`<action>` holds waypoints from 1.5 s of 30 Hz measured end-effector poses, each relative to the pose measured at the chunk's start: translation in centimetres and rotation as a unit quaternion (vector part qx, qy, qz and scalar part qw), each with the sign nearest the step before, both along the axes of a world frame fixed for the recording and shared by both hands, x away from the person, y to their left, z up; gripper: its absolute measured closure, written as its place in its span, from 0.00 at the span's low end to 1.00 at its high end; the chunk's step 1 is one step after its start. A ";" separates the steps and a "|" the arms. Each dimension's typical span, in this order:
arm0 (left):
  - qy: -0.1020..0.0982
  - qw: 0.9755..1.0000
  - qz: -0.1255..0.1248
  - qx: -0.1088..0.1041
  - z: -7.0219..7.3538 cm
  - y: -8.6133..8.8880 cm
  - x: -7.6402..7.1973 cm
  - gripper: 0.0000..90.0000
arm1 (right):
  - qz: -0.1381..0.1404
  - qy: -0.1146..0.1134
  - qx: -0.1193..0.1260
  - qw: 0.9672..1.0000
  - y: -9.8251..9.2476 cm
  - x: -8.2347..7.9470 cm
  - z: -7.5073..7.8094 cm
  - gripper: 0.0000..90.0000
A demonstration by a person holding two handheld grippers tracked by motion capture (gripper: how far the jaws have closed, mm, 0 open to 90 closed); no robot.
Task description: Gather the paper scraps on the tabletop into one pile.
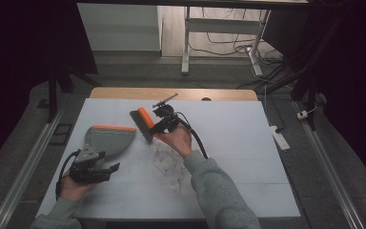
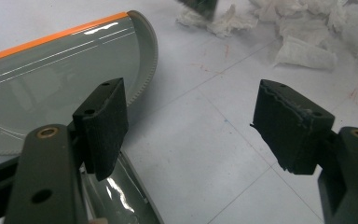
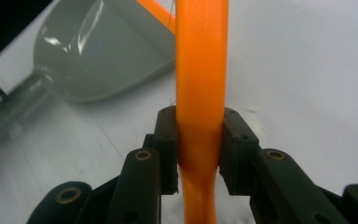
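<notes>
**Sweeping paper scraps: brush in hand, pile not yet collected**

Progress. The crumpled paper scraps [image 1: 167, 162] lie in a loose pile near the middle of the desk [image 1: 248, 143], to the right of the dustpan [image 1: 108, 139]. In both the high view and the left gripper view the pan looks empty of paper. Judged from this, the sweep itself is not yet done: the whole pile remains to be pushed left into the pan.

Brush. The right hand-held gripper [image 1: 158, 125] pinches the orange handle of the brush [image 3: 200, 93]; in the right gripper view both pads press flat against the handle from either side. The dark bristle head [image 1: 141, 125] sits at the far edge of the pile, angled down toward the desk, between the scraps and the pan's orange lip.

Dustpan. The grey pan rests flat on the left part of the desk, orange-edged mouth on the far side. The left hand-held gripper [image 1: 95, 168] sits at the near end of the pan, at its handle. Its jaws stand spread; in the left gripper view one pad [image 2: 103, 126] lies over the handle and the other is well apart above bare desk, so nothing is clamped.

Pose. The right forearm reaches from near right diagonally toward the centre, wrist bent over the pile. The left hand rests low at the near left corner.
</notes>
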State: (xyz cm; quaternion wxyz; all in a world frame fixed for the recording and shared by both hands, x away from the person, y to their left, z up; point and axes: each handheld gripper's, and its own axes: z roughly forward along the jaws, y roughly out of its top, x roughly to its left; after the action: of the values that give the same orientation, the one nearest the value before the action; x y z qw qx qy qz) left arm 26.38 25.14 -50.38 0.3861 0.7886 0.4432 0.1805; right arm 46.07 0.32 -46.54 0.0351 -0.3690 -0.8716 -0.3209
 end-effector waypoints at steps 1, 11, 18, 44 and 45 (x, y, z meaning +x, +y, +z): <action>0.000 1.000 0.000 0.000 0.0 0.0 0.0 0.30 | -0.005 0.005 0.008 1.000 0.1 0.2 -0.3 0.79; 0.001 1.000 0.002 -0.001 -0.1 0.2 0.0 0.30 | -0.044 0.021 -0.010 0.999 -2.3 1.3 -1.3 0.79; -0.001 1.000 -0.002 0.001 0.0 -0.1 0.0 0.30 | -0.055 -0.002 -0.034 0.998 -7.2 -0.8 0.7 0.79; 0.000 1.000 0.001 0.003 0.0 0.0 0.0 0.30 | -0.010 -0.004 -0.040 0.999 -6.9 -4.0 -0.3 0.79; 0.000 1.000 0.001 0.004 0.0 0.0 0.0 0.30 | -0.015 -0.007 -0.042 0.999 -7.6 -4.1 0.0 0.79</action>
State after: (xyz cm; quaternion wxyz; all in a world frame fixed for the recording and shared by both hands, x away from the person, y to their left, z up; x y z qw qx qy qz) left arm 26.40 25.12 -50.41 0.3832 0.7898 0.4427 0.1828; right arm 42.00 -7.23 -46.56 0.0089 -0.3807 -0.8789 -0.2871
